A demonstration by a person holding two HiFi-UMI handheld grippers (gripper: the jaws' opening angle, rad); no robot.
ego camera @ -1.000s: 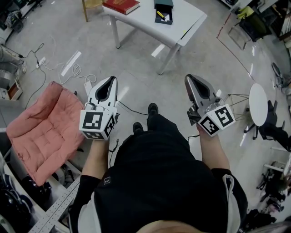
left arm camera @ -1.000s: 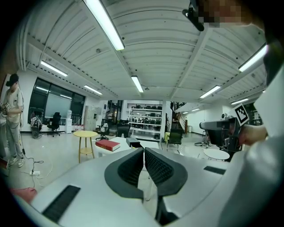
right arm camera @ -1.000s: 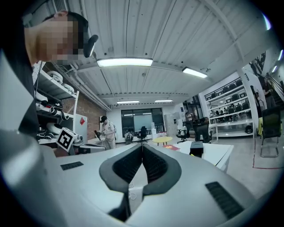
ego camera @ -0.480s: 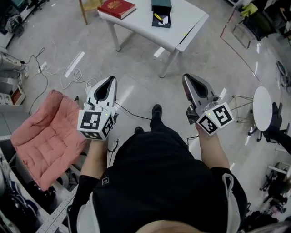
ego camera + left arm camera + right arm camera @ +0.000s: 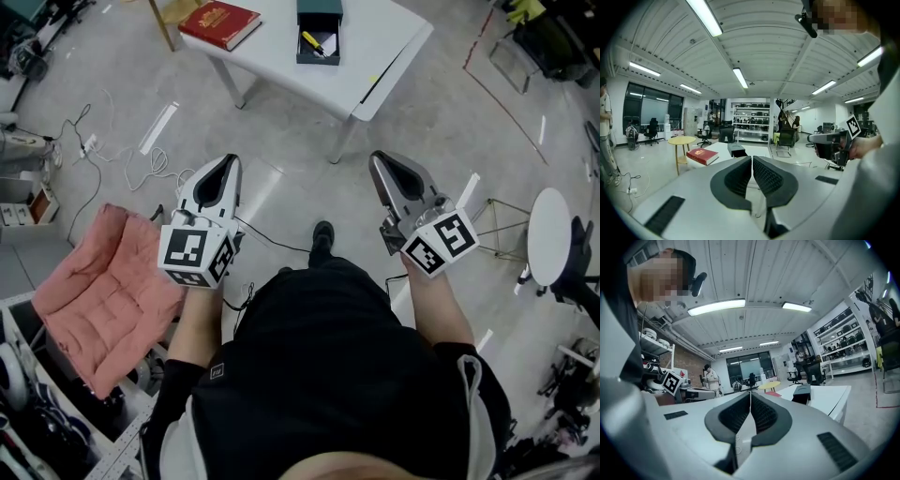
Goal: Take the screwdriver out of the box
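A dark open box (image 5: 319, 21) stands on the white table (image 5: 384, 47) ahead of me, with the yellow-handled screwdriver (image 5: 314, 43) lying inside it. Both grippers are held out over the floor, well short of the table. My left gripper (image 5: 225, 162) is shut and empty, and so is my right gripper (image 5: 382, 159). In the left gripper view the box (image 5: 736, 150) shows just past the closed left gripper (image 5: 752, 160). The right gripper view has the box (image 5: 802, 393) to the right of the closed right gripper (image 5: 750, 397).
A red book (image 5: 217, 21) lies on the table left of the box. A pink cushion (image 5: 103, 291) and cables (image 5: 141, 155) are on the floor at left. A round white stand (image 5: 548, 220) is at right. A yellow side table (image 5: 681, 139) stands beside the white table.
The table with the box has come closer and lower in the head view, and the cushion has slid back. Both grippers stay shut and keep their places before me.
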